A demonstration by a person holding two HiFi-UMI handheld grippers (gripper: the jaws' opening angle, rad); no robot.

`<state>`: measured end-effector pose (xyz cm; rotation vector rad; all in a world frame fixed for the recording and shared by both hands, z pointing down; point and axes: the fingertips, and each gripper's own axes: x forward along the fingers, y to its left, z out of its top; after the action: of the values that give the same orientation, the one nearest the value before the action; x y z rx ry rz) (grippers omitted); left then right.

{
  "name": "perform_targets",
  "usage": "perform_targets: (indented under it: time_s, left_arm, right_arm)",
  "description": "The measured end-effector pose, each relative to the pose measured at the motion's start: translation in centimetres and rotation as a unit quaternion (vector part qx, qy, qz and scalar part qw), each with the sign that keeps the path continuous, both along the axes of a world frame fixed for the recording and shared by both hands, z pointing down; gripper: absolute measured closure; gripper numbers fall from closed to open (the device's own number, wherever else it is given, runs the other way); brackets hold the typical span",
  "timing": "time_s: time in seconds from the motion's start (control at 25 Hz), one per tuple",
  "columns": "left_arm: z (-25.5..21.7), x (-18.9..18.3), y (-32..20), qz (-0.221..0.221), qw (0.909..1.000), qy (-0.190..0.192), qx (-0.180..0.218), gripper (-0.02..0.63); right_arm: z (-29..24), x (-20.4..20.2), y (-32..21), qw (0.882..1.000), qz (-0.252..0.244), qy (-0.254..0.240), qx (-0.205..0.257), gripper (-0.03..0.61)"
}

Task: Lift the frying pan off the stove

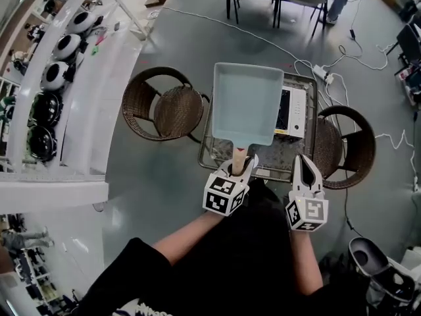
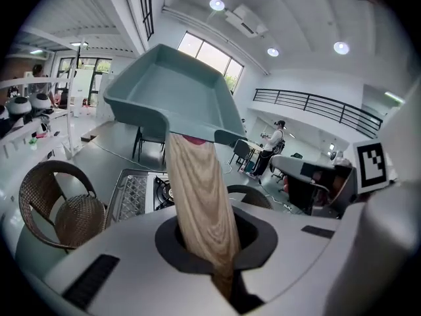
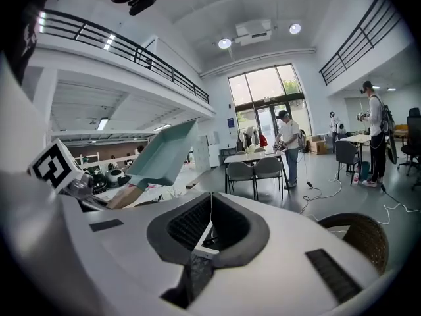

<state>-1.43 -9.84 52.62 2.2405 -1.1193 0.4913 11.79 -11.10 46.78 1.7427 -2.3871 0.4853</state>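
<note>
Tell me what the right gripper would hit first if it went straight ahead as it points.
Nothing near, it seems: the right gripper aims past the lifted frying pan on its left. The distant grey chairs lie first in line.

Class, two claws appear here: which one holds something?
The left claw, clamped on the wooden handle of the pale teal rectangular frying pan; the right claw is shut on nothing.

A wicker chair (image 1: 172,110) stands beside the mesh table (image 1: 209,151).
</note>
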Motion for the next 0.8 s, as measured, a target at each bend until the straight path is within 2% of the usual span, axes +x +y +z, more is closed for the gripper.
perform_targets:
  time_s: [0.16, 0.36, 0.56, 0.8]
  left_arm:
    - [-1.0, -1.1, 1.3, -0.003, 0.9992, -0.010, 0.040, 0.597]
    - [-2.3, -2.3, 2.3, -0.008, 0.9977, -0.009, 0.067, 0.597]
    - [-3.5, -3.9, 2.6, -0.019, 0.9942, -0.029, 0.101, 0.598]
    - [-5.3, -6.9, 3.6, -0.037, 0.9923, -0.028, 0.115, 0.597]
  right_arm:
    - [-1.1, 0.2, 2.0, 1.000, 0.012, 0.002, 0.013, 0.548]
    - [-2.3, 0.5, 3.6, 0.999, 0.022, 0.019, 0.029, 0.548]
    - [-3.1, 0.3, 4.6, 1.000, 0.007, 0.014, 0.027, 0.548]
    - [-4.1, -1.5, 5.8, 0.999, 0.002, 0.024, 0.034, 0.548]
